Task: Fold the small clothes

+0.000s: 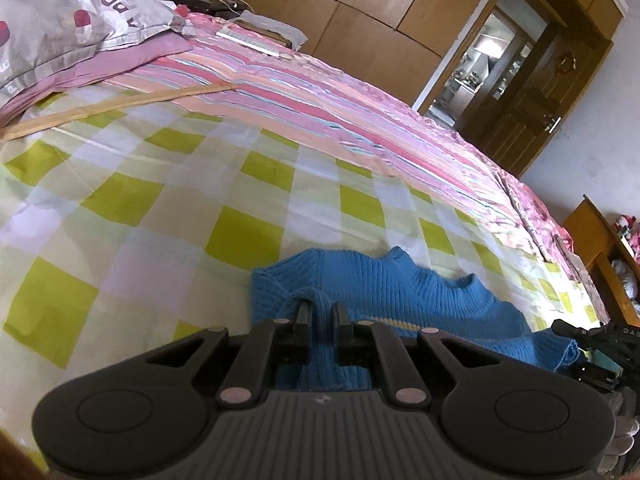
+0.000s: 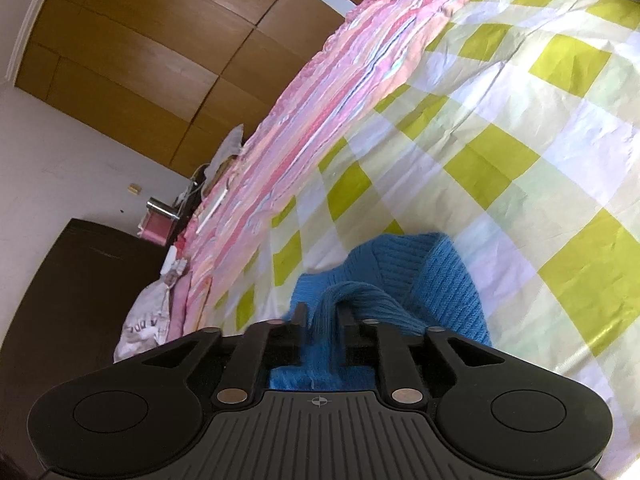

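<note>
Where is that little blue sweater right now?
The blue sweater lies on the green checked sheet near the bed's edge, pinched by the left gripper and right gripper.

Text on the pillowcase (image 1: 60, 20): big dark letters, upside down in the left wrist view, partly cut off by folds, can't be read whole. Same pillowcase (image 2: 140, 330) in the right wrist view shows approx. three letters, also inverted, not legible. At the right edge of the left wrist view, pale letters "DAS" on the right gripper (image 1: 600, 344), rest cut off. No other labels, brands or nos. readable.
</note>
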The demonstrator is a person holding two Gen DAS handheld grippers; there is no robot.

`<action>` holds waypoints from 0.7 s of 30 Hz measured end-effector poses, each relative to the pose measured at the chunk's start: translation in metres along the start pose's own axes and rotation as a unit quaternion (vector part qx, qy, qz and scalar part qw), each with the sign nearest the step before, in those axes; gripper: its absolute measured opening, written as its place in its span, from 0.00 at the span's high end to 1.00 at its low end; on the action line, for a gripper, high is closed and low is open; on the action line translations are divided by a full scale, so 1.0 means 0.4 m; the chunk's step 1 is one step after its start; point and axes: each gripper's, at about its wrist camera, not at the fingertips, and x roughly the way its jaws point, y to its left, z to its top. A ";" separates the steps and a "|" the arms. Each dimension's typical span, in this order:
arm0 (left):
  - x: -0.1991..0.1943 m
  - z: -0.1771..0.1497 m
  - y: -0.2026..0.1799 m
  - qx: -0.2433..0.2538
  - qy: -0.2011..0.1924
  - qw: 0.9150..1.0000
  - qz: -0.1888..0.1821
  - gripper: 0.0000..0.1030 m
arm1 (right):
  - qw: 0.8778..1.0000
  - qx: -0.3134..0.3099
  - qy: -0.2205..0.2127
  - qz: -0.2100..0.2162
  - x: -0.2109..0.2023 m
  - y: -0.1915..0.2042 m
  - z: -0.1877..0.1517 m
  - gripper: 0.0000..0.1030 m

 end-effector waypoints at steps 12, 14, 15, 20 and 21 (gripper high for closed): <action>-0.015 0.027 0.002 -0.008 -0.038 0.999 0.035 0.79 | 1.000 -0.014 -0.013 -0.009 -0.009 0.012 0.009 0.62; -0.023 0.029 0.000 -0.004 -0.046 0.998 0.041 0.79 | 1.000 -0.018 -0.016 -0.010 -0.014 0.013 0.012 0.62; -0.028 0.028 -0.001 -0.002 -0.049 0.998 0.043 0.79 | 1.000 -0.022 -0.017 -0.011 -0.015 0.013 0.012 0.62; -0.049 0.012 -0.003 0.002 -0.060 0.997 0.051 0.79 | 0.999 -0.035 -0.023 -0.024 -0.019 0.015 0.011 0.62; -0.054 0.007 -0.003 0.000 -0.061 0.997 0.050 0.79 | 0.999 -0.034 -0.022 -0.024 -0.019 0.014 0.013 0.62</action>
